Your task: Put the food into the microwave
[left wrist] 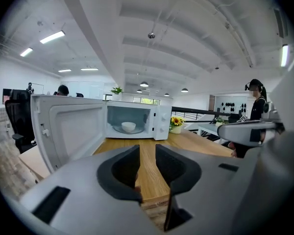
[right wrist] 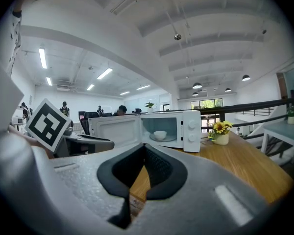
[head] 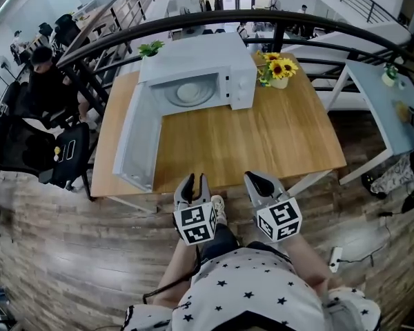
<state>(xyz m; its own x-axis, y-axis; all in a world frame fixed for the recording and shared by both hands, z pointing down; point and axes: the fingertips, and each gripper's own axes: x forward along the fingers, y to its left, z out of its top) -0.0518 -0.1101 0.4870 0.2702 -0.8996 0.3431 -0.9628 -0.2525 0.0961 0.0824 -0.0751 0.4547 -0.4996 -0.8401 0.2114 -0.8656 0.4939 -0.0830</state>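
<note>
Since the white bowl (left wrist: 128, 127), which I take to be the food, already sits on the glass turntable inside the microwave (head: 200, 67) at the upper middle of the head view, what looks left to me is the door (head: 134, 140). It stands swung wide open and reaches down the left side of the tabletop (head: 283, 136).

Both tools hang off the near edge, low in the middle of the frame, close to the person's body and well apart from the oven. The left gripper (head: 194, 181) has its jaws a narrow slit apart, with nothing between them but a sight of the wood. The right gripper (head: 262, 179) has its jaws pressed together at the tips, and it is empty too.

To finish cleanly, I'd judge the left one the better placed. It should come round outside the door's free edge, lay its jaws flat on the outer face and push in one steady arc until the latch catches. Too hard a shove could slide the oven back or jolt the bowl. The right one should keep clear of the sunflower pot (head: 279, 74) at the upper right.
</note>
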